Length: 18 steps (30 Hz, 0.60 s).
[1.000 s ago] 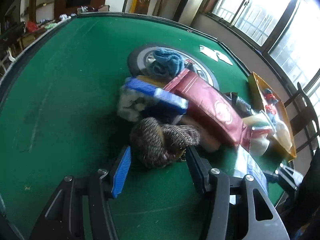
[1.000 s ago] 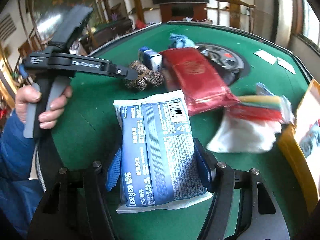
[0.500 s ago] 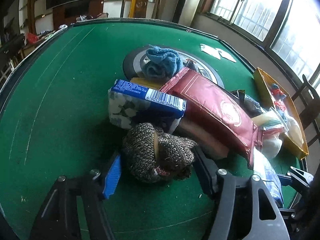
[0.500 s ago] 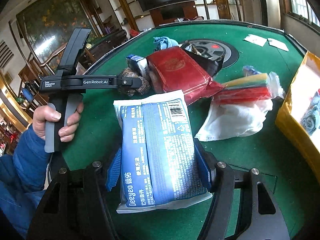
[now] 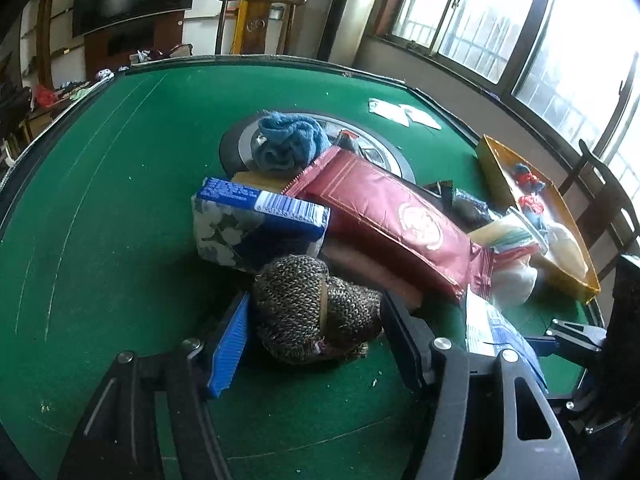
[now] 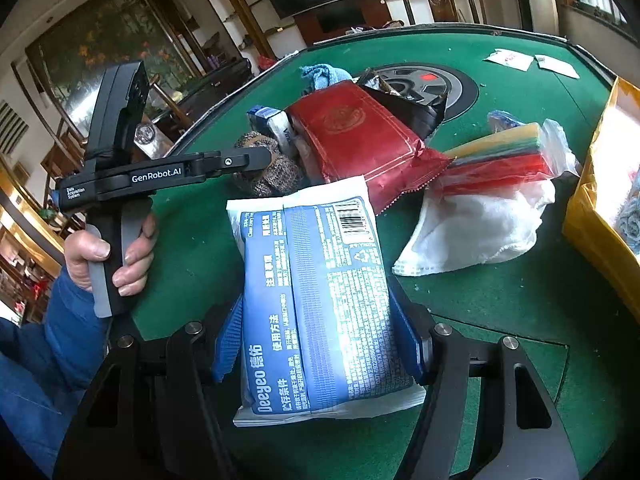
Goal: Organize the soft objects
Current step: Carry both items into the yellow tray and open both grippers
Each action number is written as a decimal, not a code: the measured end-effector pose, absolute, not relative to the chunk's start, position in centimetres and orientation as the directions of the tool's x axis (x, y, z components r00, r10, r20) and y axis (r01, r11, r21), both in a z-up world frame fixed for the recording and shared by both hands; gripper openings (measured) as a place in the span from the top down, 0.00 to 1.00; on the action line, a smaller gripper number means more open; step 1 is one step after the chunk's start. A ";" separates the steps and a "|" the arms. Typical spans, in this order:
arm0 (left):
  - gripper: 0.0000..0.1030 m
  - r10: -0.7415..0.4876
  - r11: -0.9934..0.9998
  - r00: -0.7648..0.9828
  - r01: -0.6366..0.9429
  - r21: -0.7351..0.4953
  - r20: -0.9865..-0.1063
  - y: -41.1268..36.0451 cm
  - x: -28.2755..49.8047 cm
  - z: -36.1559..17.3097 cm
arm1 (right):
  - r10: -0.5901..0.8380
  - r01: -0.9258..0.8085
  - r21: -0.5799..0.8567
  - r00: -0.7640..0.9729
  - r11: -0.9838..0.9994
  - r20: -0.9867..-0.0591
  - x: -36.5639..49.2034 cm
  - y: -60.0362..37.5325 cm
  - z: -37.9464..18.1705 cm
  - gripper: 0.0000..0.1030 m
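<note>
**Two claws at a pile of soft goods on the green table**

Left wrist view: the left claw (image 5: 316, 340) straddles a brown knitted bundle (image 5: 316, 312) lying on the green table (image 5: 120, 220). The blue pad sits against the bundle's left side and the dark pad is at its right edge; whether they press it I cannot tell. Behind the bundle lie a blue-and-white tissue pack (image 5: 256, 224), a long red packet (image 5: 392, 224) and a blue towel (image 5: 288, 142) on the table's round centre disc (image 5: 236, 148). A yellow tray (image 5: 540, 216) stands at the right, by the window side.

Right wrist view: the right claw (image 6: 320, 344) is clamped on a blue wipes pack (image 6: 320, 300), a pad against each long side, the pack raised above the table. Only here do we see the hand (image 6: 108, 256) in a blue sleeve gripping the left claw's handle, a white cloth (image 6: 476, 228) under a bagged stack of coloured cloths (image 6: 504, 156), and a black wrapper (image 6: 412, 106) beside the red packet.
</note>
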<state>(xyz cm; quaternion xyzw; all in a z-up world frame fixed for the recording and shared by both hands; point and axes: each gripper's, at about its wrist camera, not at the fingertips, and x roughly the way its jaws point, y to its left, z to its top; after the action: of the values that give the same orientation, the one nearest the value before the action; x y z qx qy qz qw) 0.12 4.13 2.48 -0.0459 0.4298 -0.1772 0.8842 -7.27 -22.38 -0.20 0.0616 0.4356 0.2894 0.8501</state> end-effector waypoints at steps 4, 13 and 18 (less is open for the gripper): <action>0.34 -0.320 0.942 0.549 0.274 -0.196 -0.772 3.4 0.2 1.8 | 0.547 -0.440 0.358 0.450 0.824 -0.706 -7.2 -22.3 -0.2 0.37; 0.34 -0.297 0.944 0.542 0.291 -0.156 -0.786 2.6 0.1 1.0 | 0.545 -0.437 0.356 0.454 0.826 -0.705 -7.2 -22.4 -0.2 0.37; 0.39 -0.304 0.941 0.556 0.303 -0.152 -0.774 2.5 -0.2 1.4 | 0.544 -0.438 0.355 0.454 0.826 -0.706 -7.1 -22.4 -0.2 0.37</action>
<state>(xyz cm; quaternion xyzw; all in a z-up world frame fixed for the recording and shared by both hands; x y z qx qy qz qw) -0.21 2.55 1.39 -0.0008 0.4387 -0.1721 0.8820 -7.14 -22.36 -0.15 0.0608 0.4356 0.2886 0.8505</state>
